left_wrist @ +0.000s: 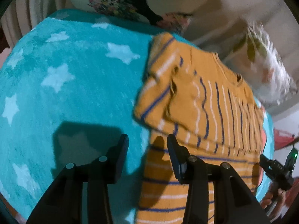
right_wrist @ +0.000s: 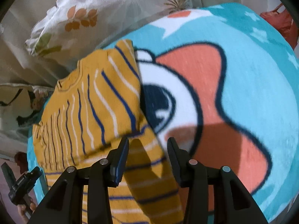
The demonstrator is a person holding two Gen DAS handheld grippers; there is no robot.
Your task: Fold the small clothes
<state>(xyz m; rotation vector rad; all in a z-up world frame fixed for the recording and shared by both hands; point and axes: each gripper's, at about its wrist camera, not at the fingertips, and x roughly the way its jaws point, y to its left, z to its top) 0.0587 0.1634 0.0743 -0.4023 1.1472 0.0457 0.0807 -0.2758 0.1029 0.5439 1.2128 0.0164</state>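
Lying flat on a blanket [left_wrist: 61, 97], the shirt [left_wrist: 203, 108] is a soft mustard knit with thin blue and white stripes; its upper half is folded down over the lower, so the stripes run one way on the top layer and crosswise underneath. A short sleeve juts from the fold, and the ribbed neckline sits at the shirt's far edge.

The left gripper [left_wrist: 147, 140] hovers over the shirt's near left edge, its black jaws partly apart with nothing between them; one finger stands above the blanket, the other above the knit. The right gripper [right_wrist: 148, 143] hangs over the shirt's near right corner, jaws likewise partly apart and empty, casting a wedge of shadow on the fabric.

The blanket is plush fleece, turquoise with pale stars left of the shirt and a large orange, white and navy cartoon print to its right. Beyond the shirt's far edge lie a white pillow [right_wrist: 104, 5] with orange and green leaf prints and a floral cushion [left_wrist: 115, 1].

Both views are blurred by motion, softening the stripes and the pillow. The shirt's near hem is cut off behind the gripper bodies. Each camera catches only a sliver of the other gripper at the frame edge, with fingers wrapped around its handle.
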